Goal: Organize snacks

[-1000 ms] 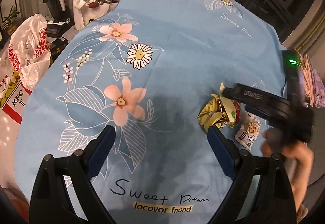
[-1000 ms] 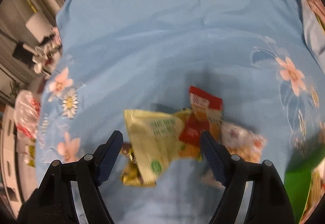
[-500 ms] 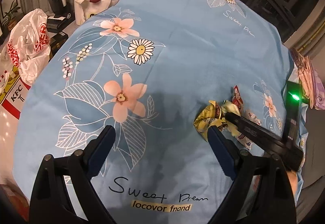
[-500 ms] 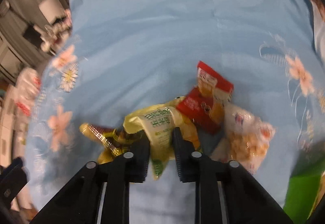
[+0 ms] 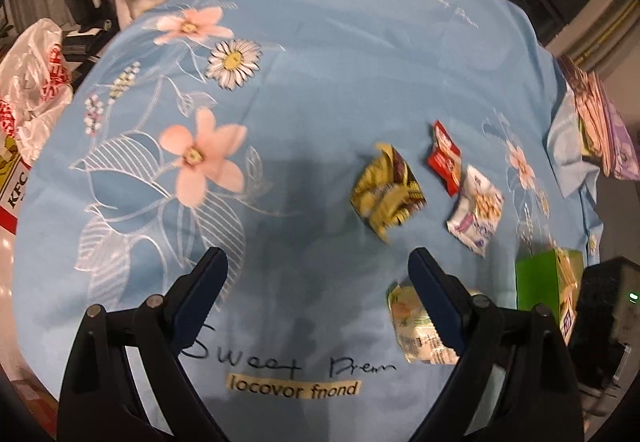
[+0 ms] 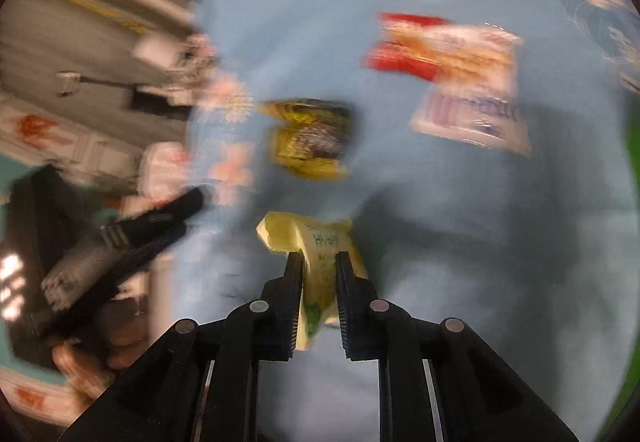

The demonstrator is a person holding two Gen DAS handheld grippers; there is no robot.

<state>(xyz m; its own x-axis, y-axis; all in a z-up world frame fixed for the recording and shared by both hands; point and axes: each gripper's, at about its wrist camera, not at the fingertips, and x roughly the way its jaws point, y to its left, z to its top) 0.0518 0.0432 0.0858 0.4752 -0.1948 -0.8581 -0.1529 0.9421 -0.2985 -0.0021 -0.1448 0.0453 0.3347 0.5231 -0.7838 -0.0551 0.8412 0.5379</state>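
Here the right gripper (image 6: 318, 262) pinches the pale-yellow packet (image 6: 320, 242) (left gripper (image 5: 316, 266) gapes wide).

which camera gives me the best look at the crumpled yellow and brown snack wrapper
The left wrist view: the crumpled wrapper lies sharp and unobstructed on the blue cloth. The right wrist view shows it only as a motion-blurred yellow patch.

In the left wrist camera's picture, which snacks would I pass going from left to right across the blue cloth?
Crumpled yellow packet → red packet → white packet → green box.
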